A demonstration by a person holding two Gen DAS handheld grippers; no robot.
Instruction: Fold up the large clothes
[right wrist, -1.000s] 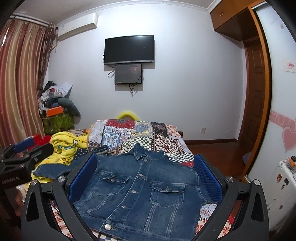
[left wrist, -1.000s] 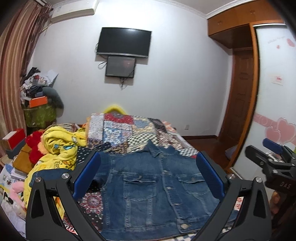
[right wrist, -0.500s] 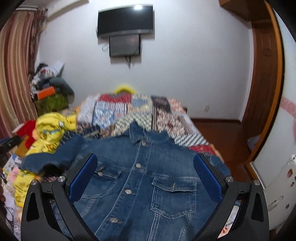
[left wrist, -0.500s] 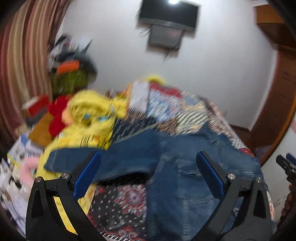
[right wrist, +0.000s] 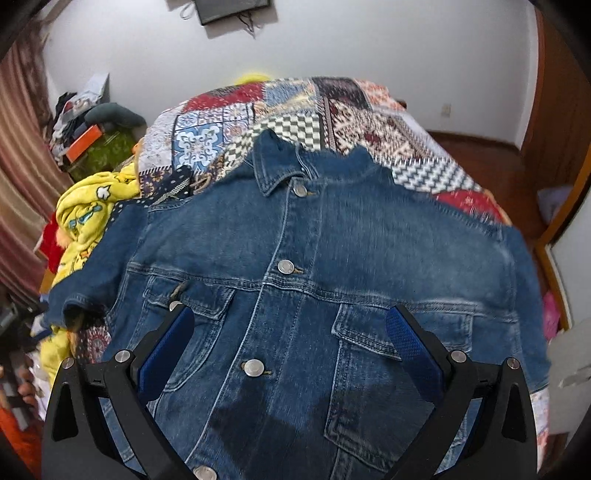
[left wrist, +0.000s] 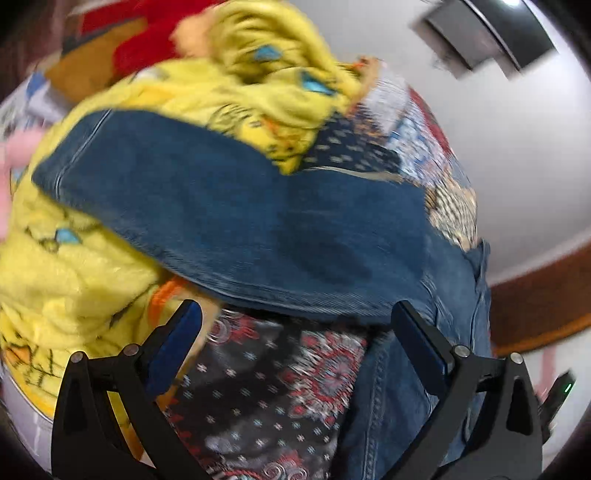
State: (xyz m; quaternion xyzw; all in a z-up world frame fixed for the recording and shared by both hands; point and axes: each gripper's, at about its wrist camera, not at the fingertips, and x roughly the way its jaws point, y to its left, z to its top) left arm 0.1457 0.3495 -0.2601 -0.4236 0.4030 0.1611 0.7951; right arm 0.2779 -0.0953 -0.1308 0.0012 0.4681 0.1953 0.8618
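A blue denim jacket (right wrist: 317, 266) lies front up and buttoned on a patchwork bedspread (right wrist: 295, 107), collar at the far side. My right gripper (right wrist: 290, 332) is open and empty, close above the jacket's chest between its two pockets. In the left wrist view the jacket's left sleeve (left wrist: 229, 218) stretches out to the left over a yellow blanket (left wrist: 74, 277). My left gripper (left wrist: 295, 332) is open and empty, just in front of the sleeve's lower edge. The view is blurred.
The yellow cartoon blanket (right wrist: 88, 218) is heaped at the bed's left side, with red fabric (left wrist: 147, 33) behind it. A cluttered pile (right wrist: 88, 129) stands by the striped curtain. A wooden door (right wrist: 561, 110) and floor are on the right.
Both grippers have dropped down and moved in close to the jacket. The left one swung left toward the outstretched sleeve, and the right one came over the chest. Both stay open.
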